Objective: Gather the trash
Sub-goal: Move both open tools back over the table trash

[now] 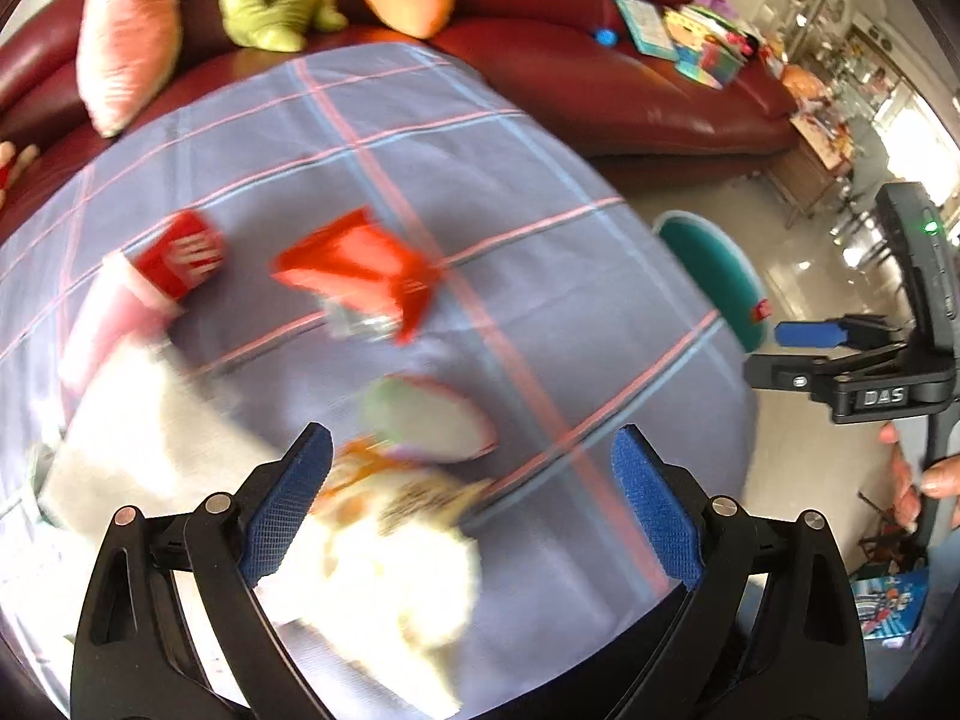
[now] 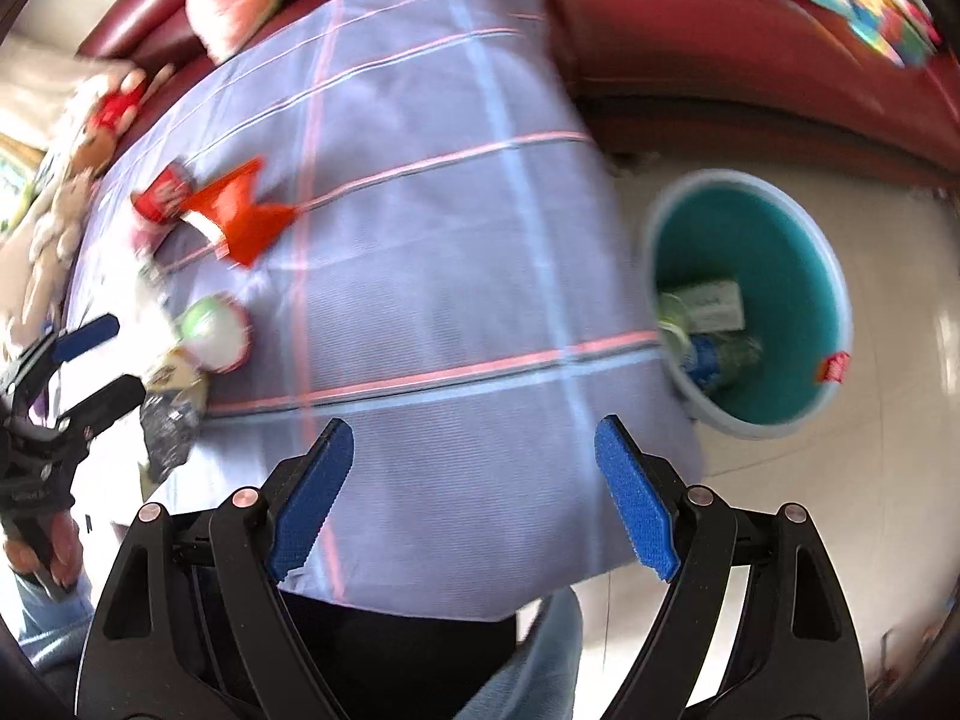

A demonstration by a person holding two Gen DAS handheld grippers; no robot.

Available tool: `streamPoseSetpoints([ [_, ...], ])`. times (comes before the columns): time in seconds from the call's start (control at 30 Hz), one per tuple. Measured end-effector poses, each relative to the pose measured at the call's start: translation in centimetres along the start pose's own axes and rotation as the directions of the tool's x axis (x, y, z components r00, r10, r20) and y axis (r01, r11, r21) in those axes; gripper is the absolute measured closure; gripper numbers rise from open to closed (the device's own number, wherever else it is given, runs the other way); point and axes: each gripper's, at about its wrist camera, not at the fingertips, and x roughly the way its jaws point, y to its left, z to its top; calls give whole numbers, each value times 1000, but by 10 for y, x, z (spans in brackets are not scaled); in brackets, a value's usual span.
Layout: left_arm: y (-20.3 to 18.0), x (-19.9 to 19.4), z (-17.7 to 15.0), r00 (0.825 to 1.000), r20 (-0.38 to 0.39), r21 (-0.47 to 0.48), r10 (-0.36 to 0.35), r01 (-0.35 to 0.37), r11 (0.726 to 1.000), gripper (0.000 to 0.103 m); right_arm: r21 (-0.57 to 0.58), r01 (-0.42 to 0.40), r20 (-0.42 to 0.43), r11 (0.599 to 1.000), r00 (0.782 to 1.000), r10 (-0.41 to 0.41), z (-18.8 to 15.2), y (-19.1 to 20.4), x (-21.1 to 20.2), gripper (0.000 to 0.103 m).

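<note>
Trash lies on a table under a lilac checked cloth (image 1: 540, 252): a red box (image 1: 180, 261), a red wrapper (image 1: 360, 276), a round green-and-white cup (image 1: 426, 420), crumpled white paper (image 1: 396, 576) and a pink packet (image 1: 102, 330). My left gripper (image 1: 471, 450) hangs open above the white paper and the cup, gripping nothing. My right gripper (image 2: 474, 438) is open over bare cloth (image 2: 432, 240) near the table's edge. The same red wrapper (image 2: 240, 216), cup (image 2: 213, 330) and a silver wrapper (image 2: 171, 426) lie to its left. A teal bin (image 2: 798, 276) stands on the floor to the right.
The bin holds a bottle (image 2: 714, 354) and a carton (image 2: 714, 306). A dark red sofa (image 1: 600, 78) with cushions and plush toys runs behind the table. The other gripper (image 1: 780, 354) shows beside the bin (image 1: 714, 282). Both views are motion-blurred.
</note>
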Motion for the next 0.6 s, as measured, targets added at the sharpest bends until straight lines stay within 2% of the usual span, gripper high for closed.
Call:
streamPoseSetpoints([
  [0.17,56,-21,-32,997,2,-39,78,-78,996,9,-172,18,-18,985,1000,-21,0,69,3,24],
  [0.33,114,-37,-67,991,14,-97,135,-133,986,9,-401,43,4,915,999,-45,0,146,5,24],
  [0.43,141,-39,-84,989,9,-136,147,-144,980,9,-542,34,3,840,999,-39,-1,197,13,24],
  [0.6,183,-41,-104,988,0,-202,152,-148,968,9,-749,-20,-52,663,998,-28,-16,276,42,24],
])
